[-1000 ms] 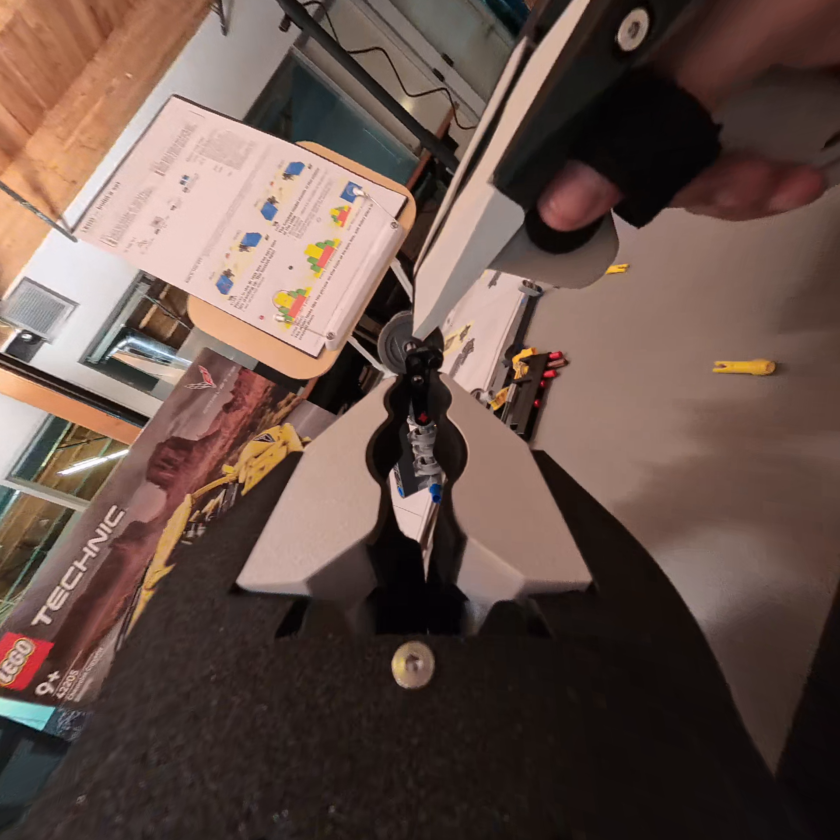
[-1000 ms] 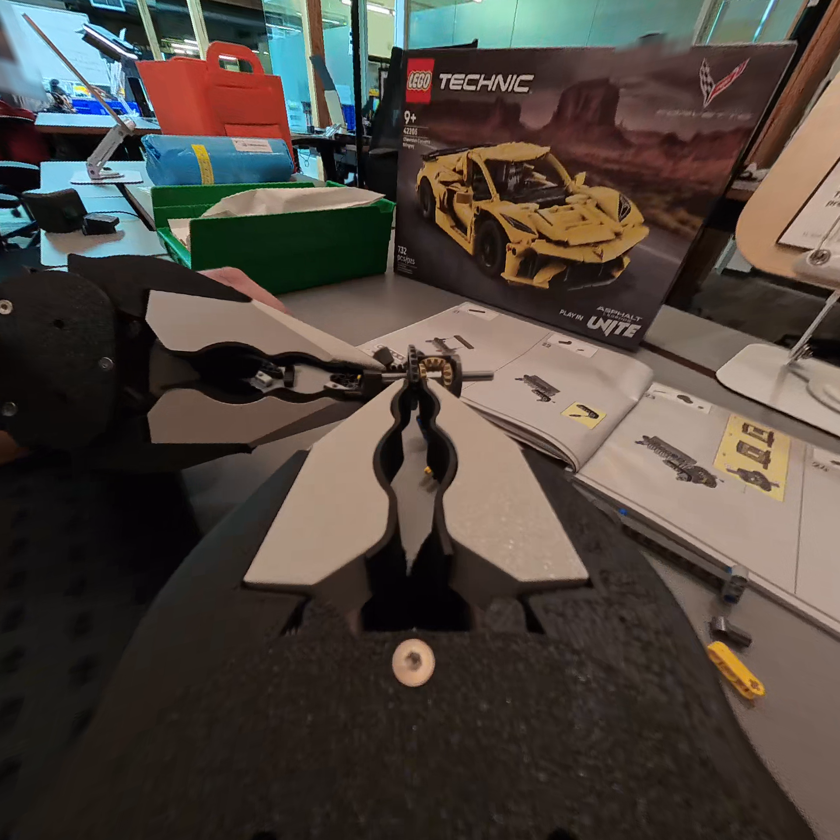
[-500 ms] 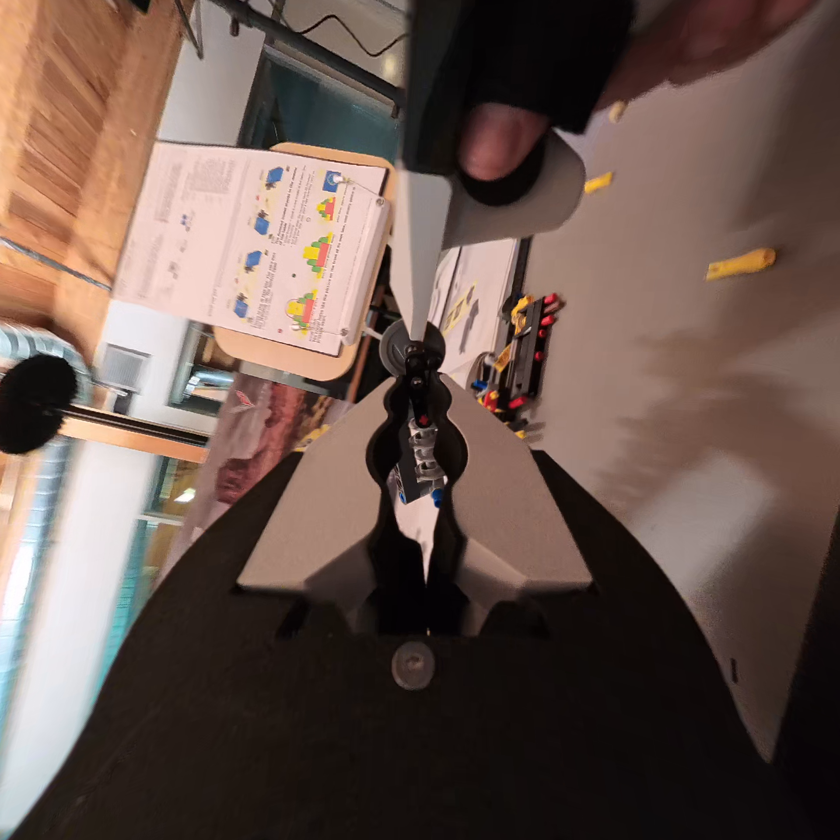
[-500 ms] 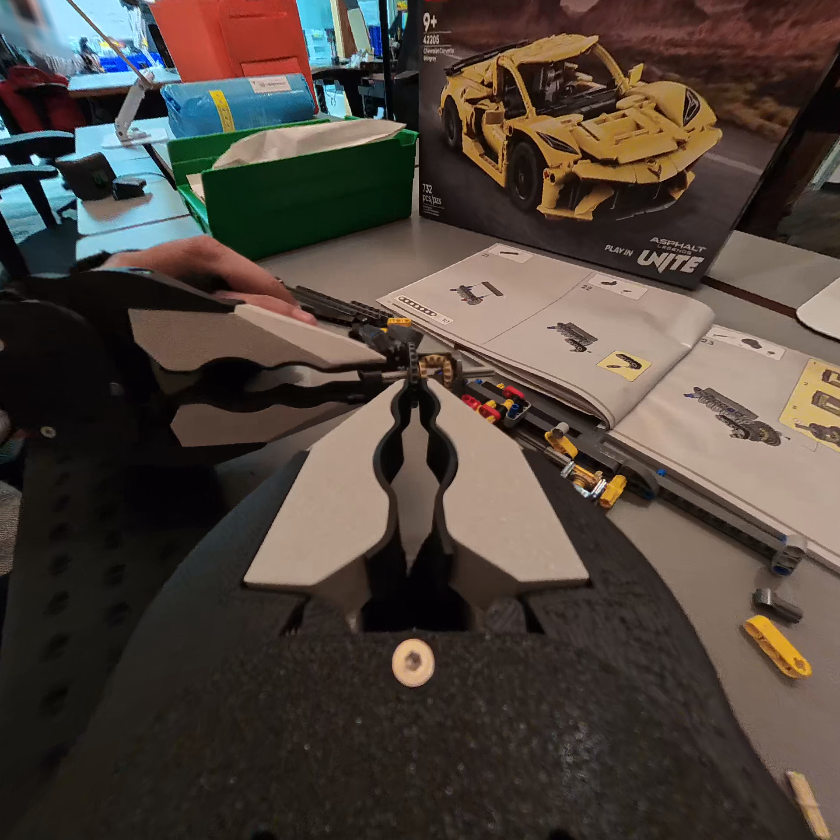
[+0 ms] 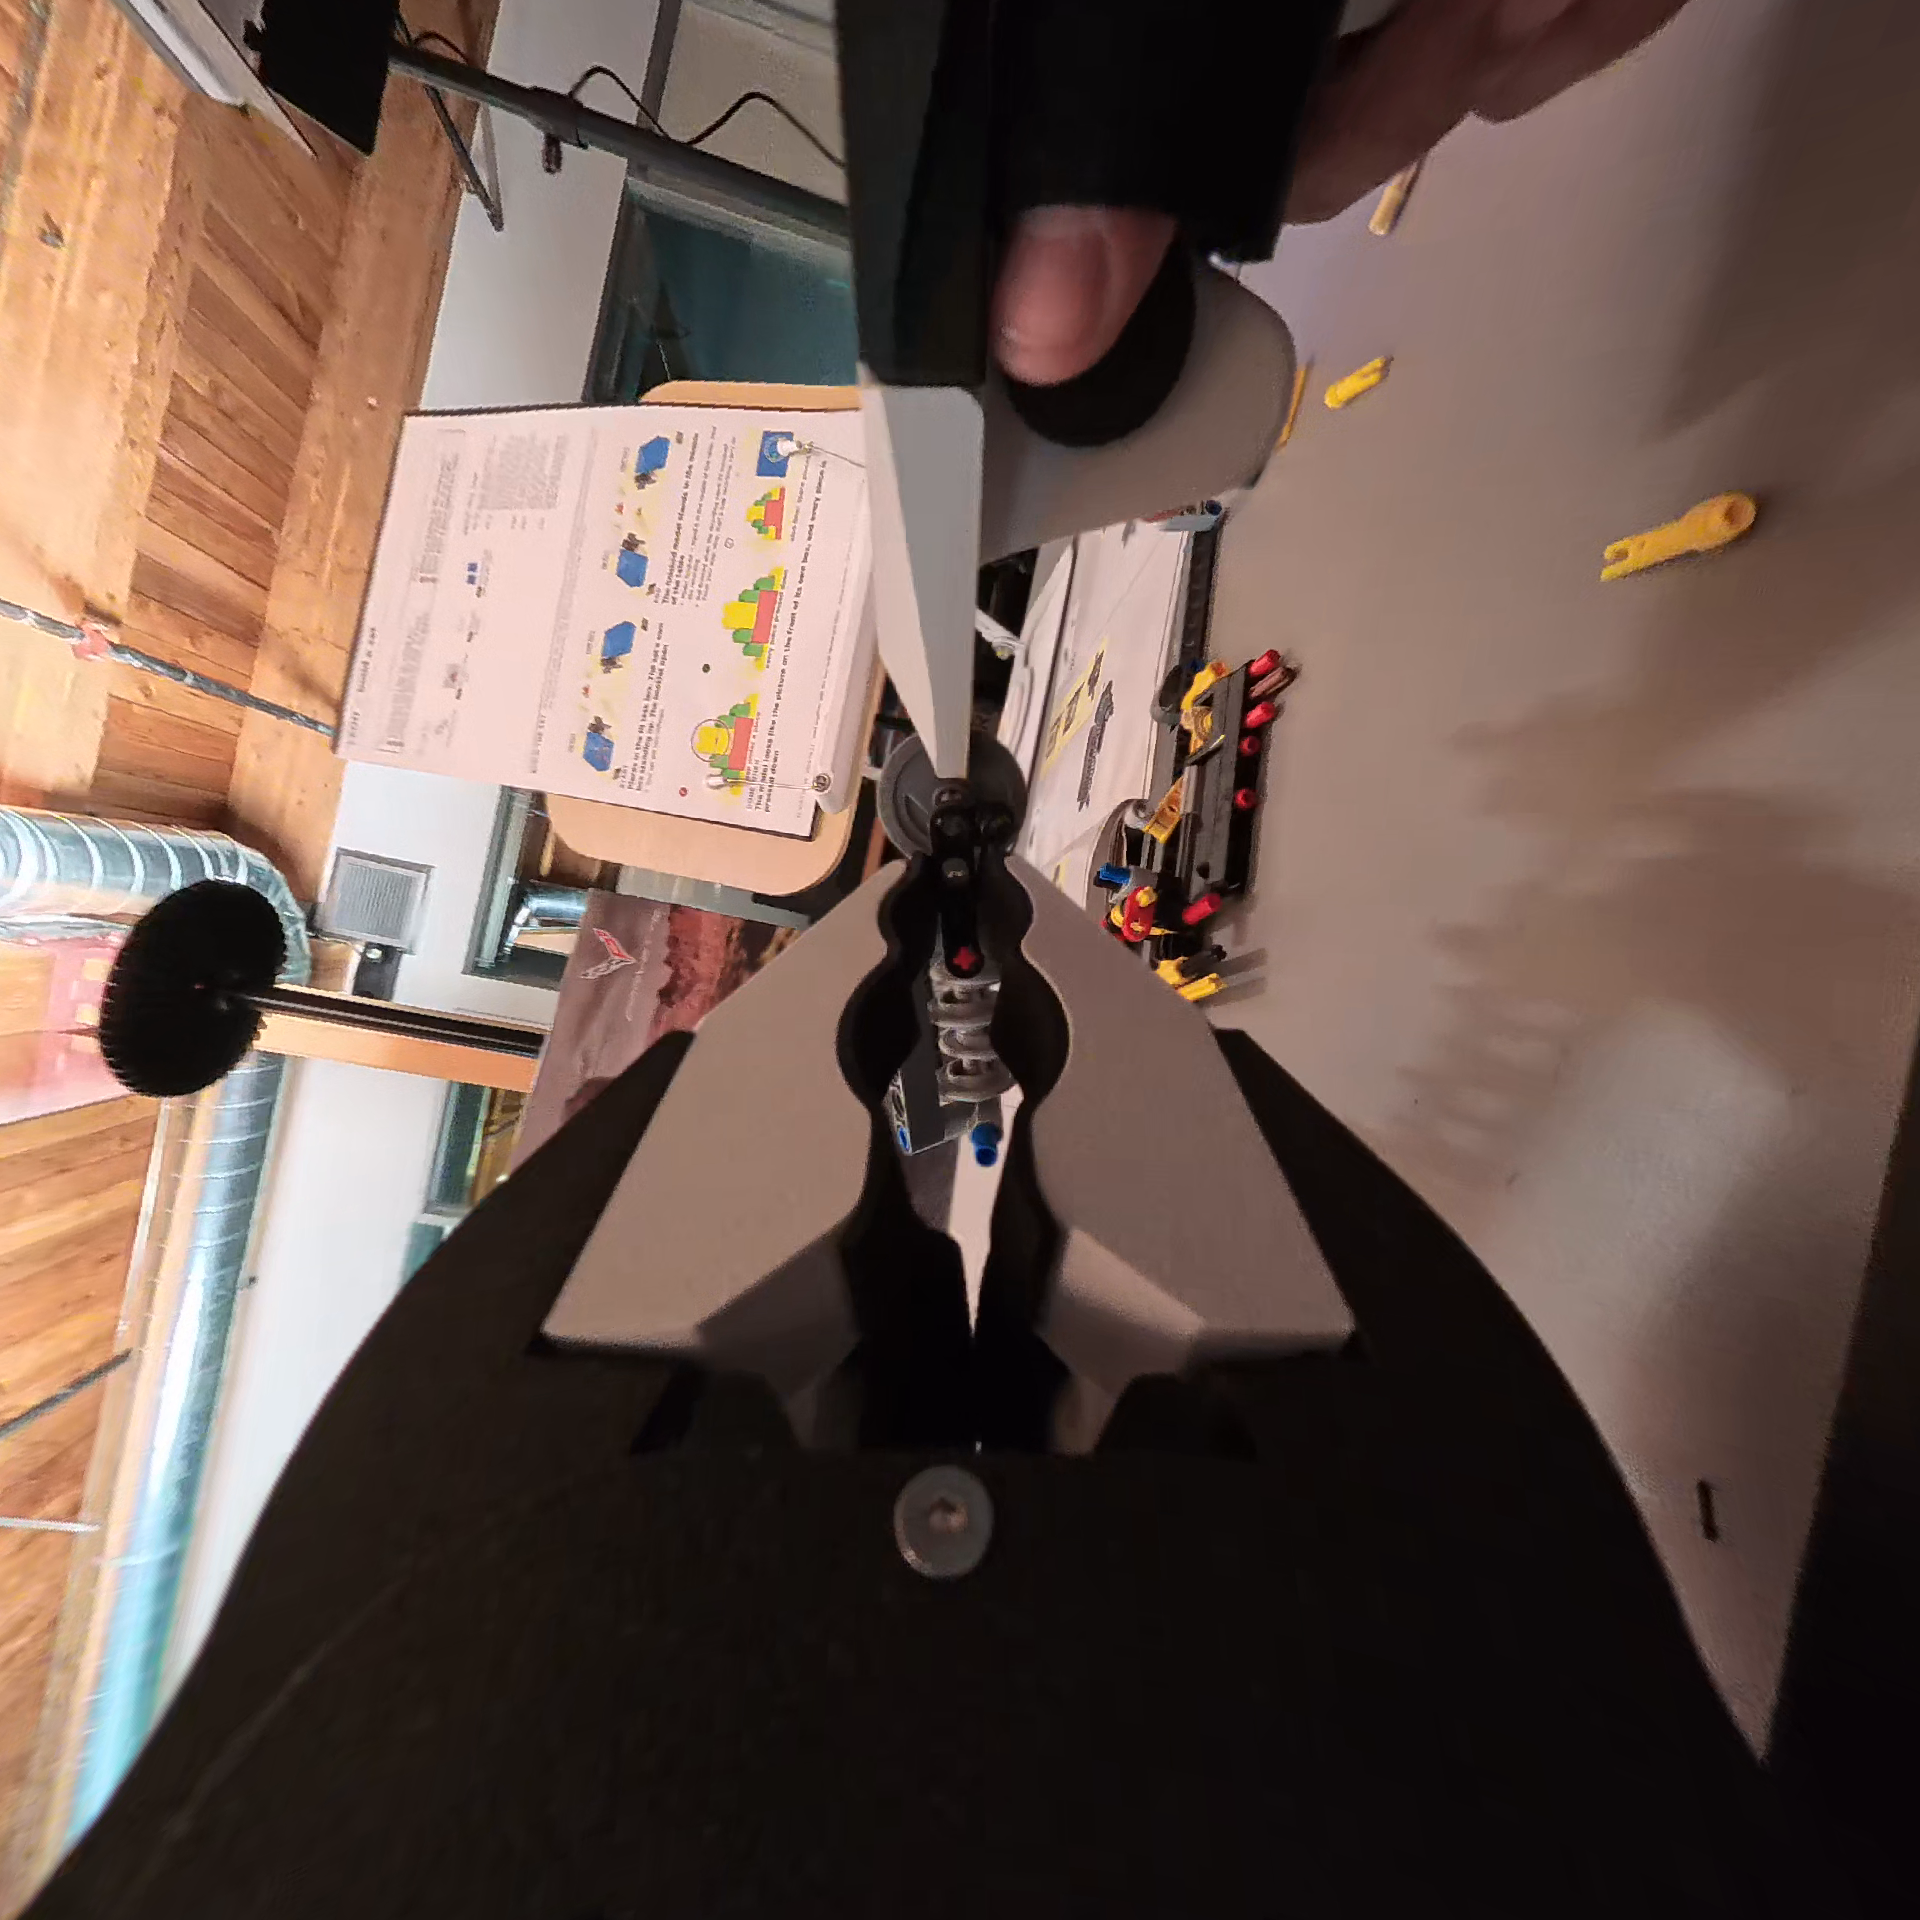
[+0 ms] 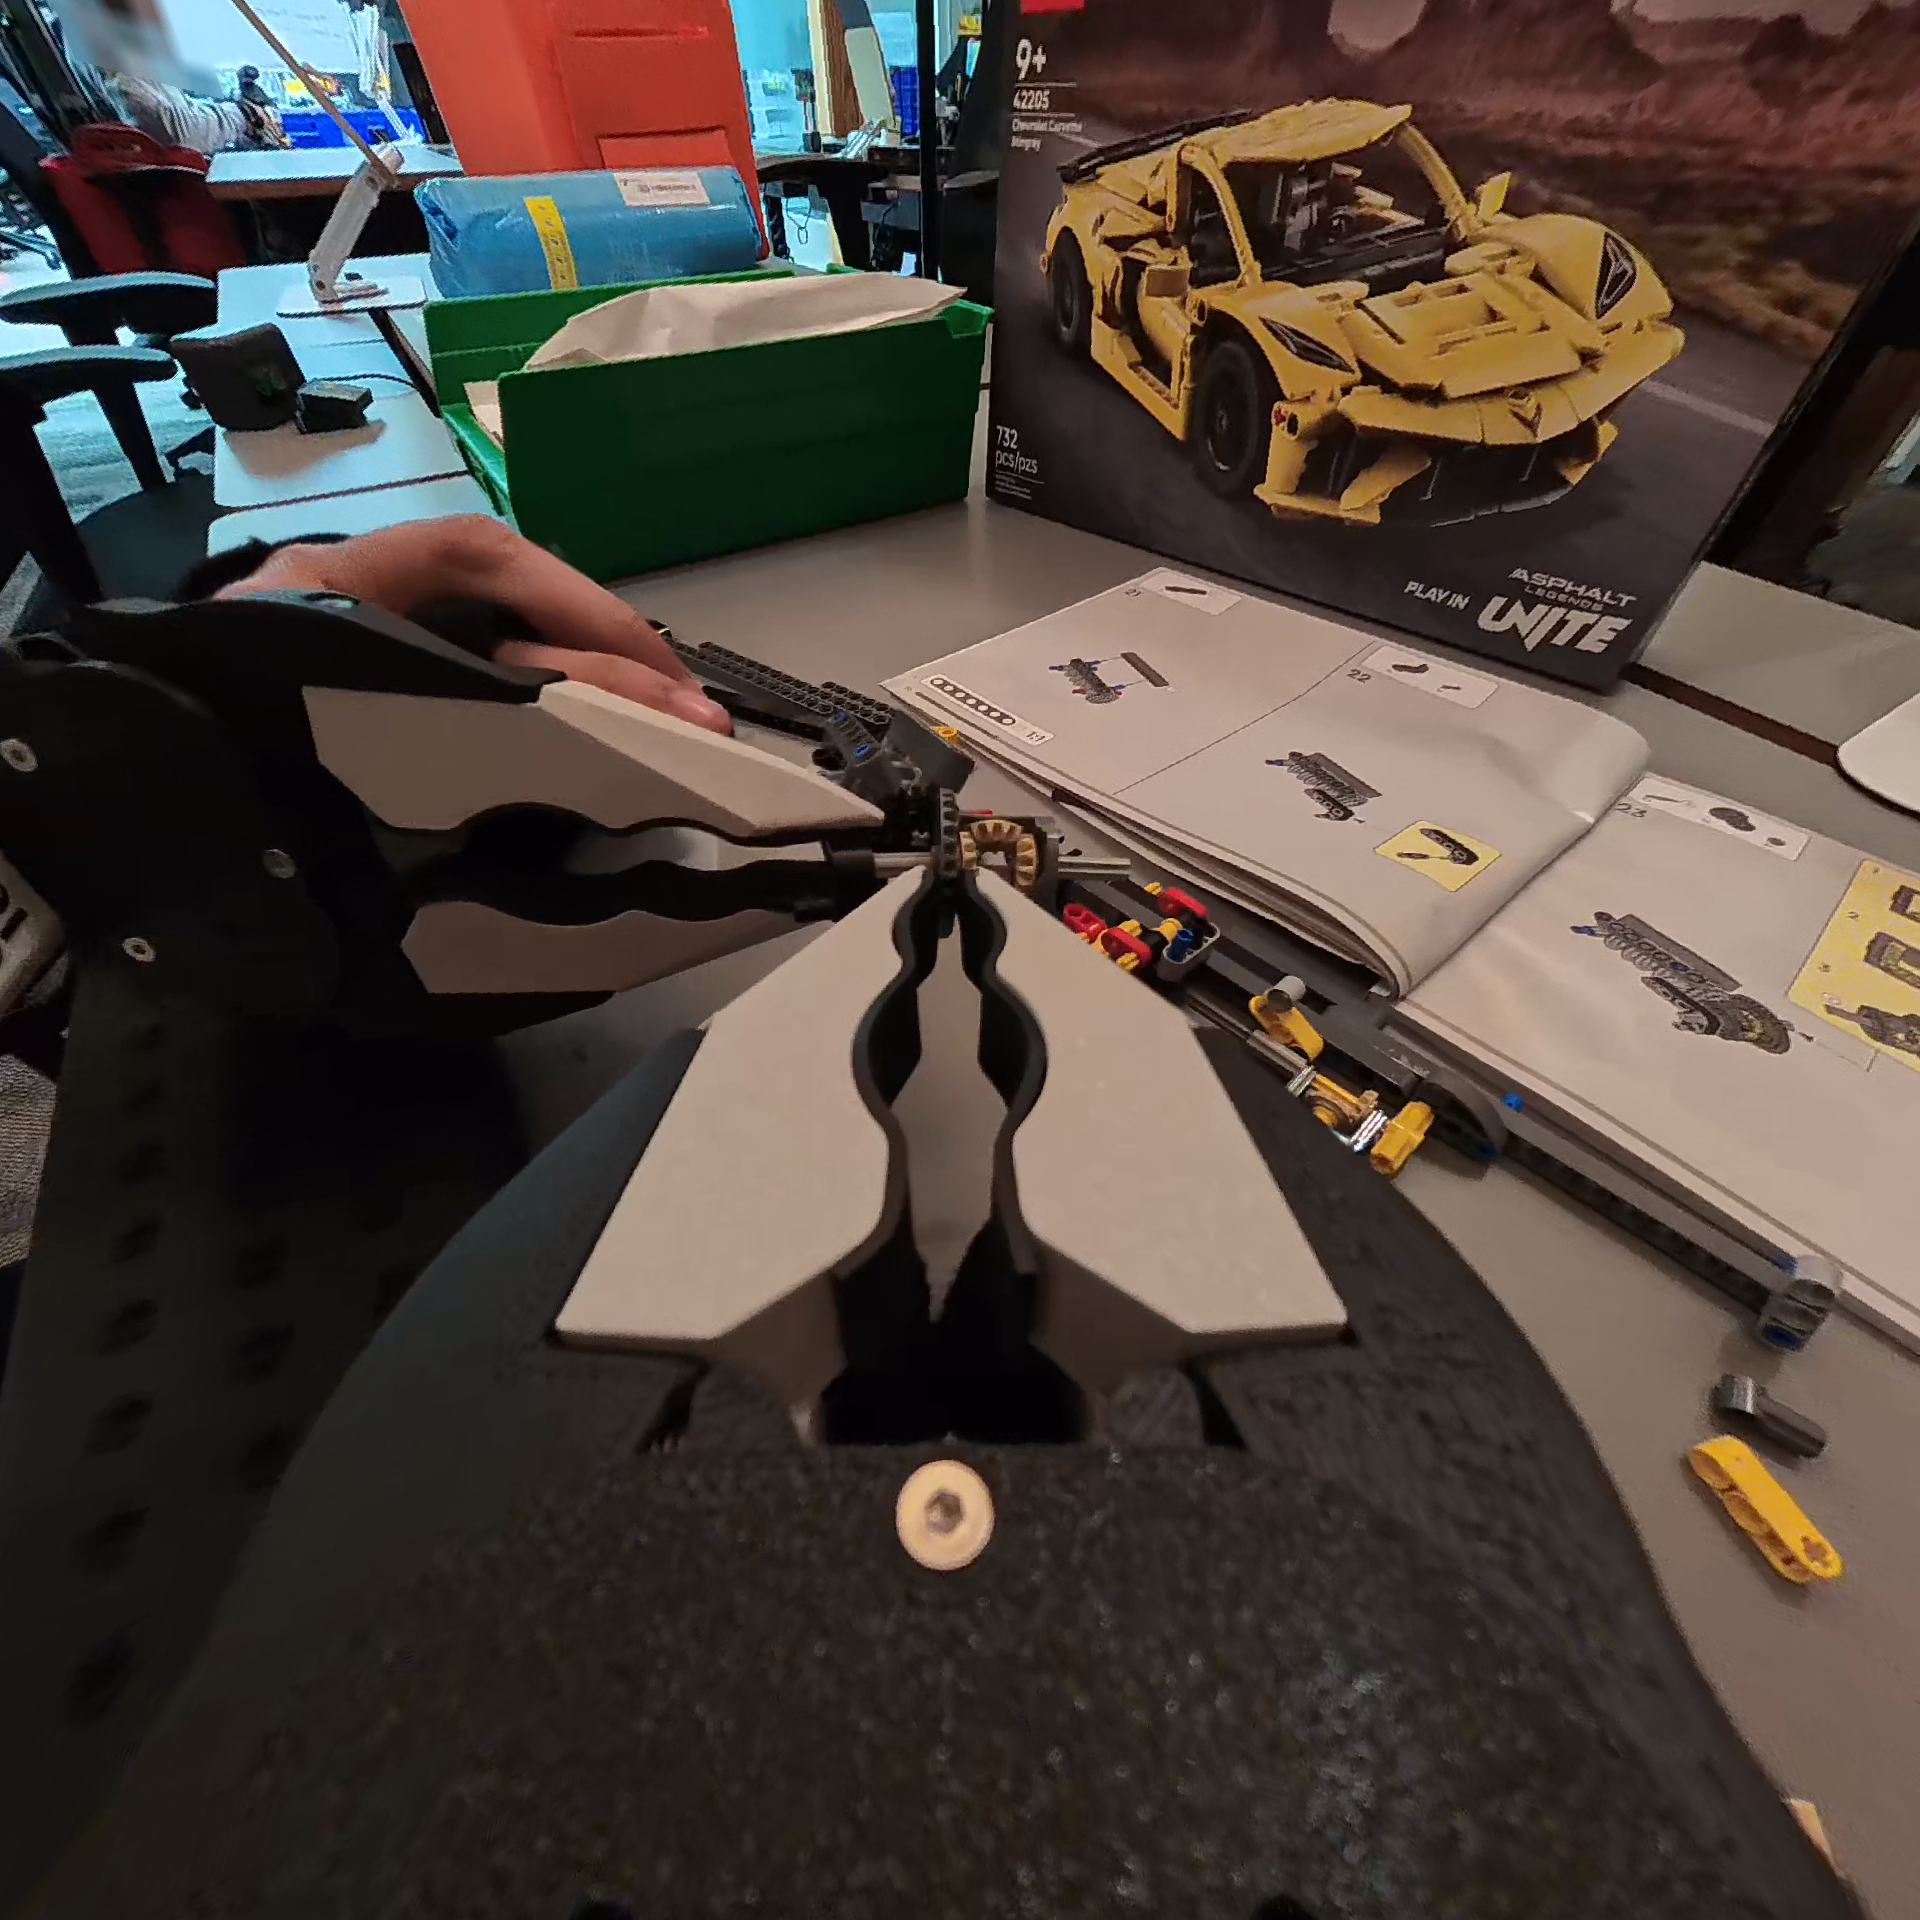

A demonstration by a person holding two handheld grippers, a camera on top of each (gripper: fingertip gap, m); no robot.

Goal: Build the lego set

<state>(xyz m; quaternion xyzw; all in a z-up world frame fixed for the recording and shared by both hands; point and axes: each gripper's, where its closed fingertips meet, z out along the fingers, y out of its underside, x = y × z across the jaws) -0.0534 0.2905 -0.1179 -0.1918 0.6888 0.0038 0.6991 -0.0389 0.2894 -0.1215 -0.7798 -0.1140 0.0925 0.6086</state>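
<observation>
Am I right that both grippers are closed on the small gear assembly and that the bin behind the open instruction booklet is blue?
Nearly: the bin is green, as the right wrist view shows. Both the left gripper and the right gripper do grip the gear assembly, near the booklet.

The gripper fingers (image 6: 790,1143) are matt grey plastic on a rough, grainy black body (image 6: 935,1714), with a shiny metal screw (image 6: 943,1513). The booklet (image 6: 1299,769) is smooth paper, the box (image 6: 1455,312) glossy card, the bin (image 6: 727,457) smooth green plastic. Warm planked wood (image 5: 156,364) lines the wall beside a ribbed metal duct (image 5: 197,1299).
</observation>
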